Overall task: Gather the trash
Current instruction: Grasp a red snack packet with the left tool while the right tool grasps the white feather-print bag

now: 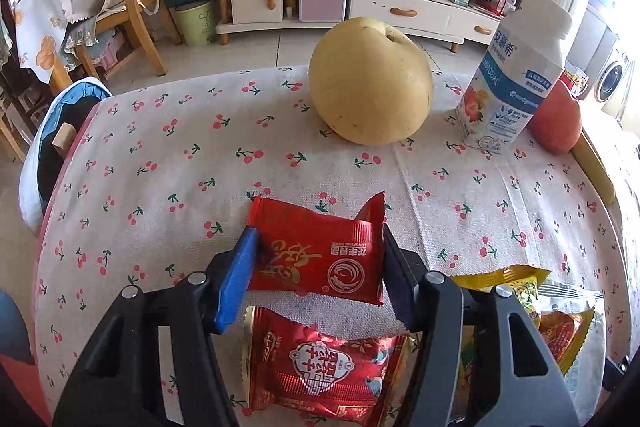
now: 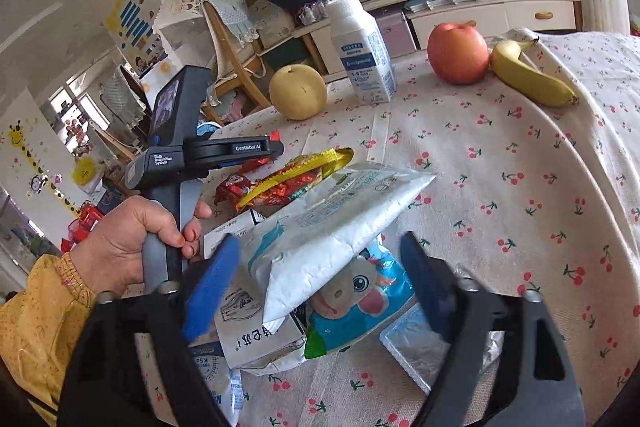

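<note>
My left gripper is shut on a red snack wrapper; the blue pads press its two side edges just above the cherry-print tablecloth. Below it lies a second red wrapper, with a yellow wrapper to the right. In the right wrist view my right gripper stands open around a tilted white pouch. The left pad touches the pouch and the right pad stands apart from it. Under the pouch lie a blue cartoon packet and other wrappers. A hand holds the left gripper over the pile.
A yellow pear, a milk carton and a red apple stand at the table's far side, with a banana beside the apple. A blue-lined bin sits off the table's left edge. A clear plastic tray lies near my right finger.
</note>
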### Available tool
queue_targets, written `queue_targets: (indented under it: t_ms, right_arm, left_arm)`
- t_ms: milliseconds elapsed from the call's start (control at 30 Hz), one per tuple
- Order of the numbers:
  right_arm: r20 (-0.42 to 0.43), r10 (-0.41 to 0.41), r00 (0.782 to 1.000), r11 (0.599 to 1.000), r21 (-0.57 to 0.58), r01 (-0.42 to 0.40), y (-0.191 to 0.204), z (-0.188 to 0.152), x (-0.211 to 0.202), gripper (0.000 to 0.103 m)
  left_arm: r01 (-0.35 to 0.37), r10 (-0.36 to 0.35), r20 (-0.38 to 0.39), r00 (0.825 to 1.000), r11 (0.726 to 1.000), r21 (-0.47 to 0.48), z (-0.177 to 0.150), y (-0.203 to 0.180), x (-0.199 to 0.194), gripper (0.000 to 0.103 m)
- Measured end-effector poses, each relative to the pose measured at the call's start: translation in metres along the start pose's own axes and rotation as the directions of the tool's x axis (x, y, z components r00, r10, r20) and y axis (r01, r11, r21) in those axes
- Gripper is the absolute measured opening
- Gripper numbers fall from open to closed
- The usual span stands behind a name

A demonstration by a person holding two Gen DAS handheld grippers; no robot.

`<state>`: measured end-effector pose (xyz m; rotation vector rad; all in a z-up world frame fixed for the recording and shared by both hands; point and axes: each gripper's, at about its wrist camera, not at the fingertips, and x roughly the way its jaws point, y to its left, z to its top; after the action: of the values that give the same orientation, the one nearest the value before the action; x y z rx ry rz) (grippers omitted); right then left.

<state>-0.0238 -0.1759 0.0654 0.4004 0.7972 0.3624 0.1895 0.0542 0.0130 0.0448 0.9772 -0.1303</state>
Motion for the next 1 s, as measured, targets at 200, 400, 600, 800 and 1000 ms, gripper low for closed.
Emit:
queue_targets:
  t_ms: [200, 400, 600, 800, 1000]
  right_arm:
    - [0.015, -0.002, 1.000, 1.000, 0.004, 0.002, 0.002, -0.004, -0.001, 0.058]
    - [0.003, 0.013, 1.000, 1.000, 0.003, -0.013, 0.005, -0.005, -0.001, 0.046]
    - [-0.017, 0.036, 0.999, 0.999, -0.040, -0.037, 0.017, -0.007, -0.003, 0.035]
    - [-0.031, 0.056, 0.998, 0.995, -0.078, -0.058, 0.029, -0.013, -0.007, 0.029]
    - [-0.025, 0.083, 0.996, 0.992, -0.092, -0.085, 0.037, -0.018, -0.019, 0.023]
  left_arm:
    - [0.013, -0.013, 0.019, 1.000, 0.999, 0.043, -0.014, -0.013, -0.013, 0.053]
    - [0.056, -0.058, 0.030, 0.998, 0.997, 0.056, -0.034, -0.021, -0.032, 0.047]
    - [0.092, -0.095, 0.032, 0.995, 0.994, 0.065, -0.059, -0.025, -0.052, 0.043]
    - [0.109, -0.110, 0.043, 0.993, 0.994, 0.028, -0.085, -0.019, -0.072, 0.039]
    - [0.159, -0.157, 0.061, 0.986, 0.987, -0.027, -0.109, -0.006, -0.097, 0.036]
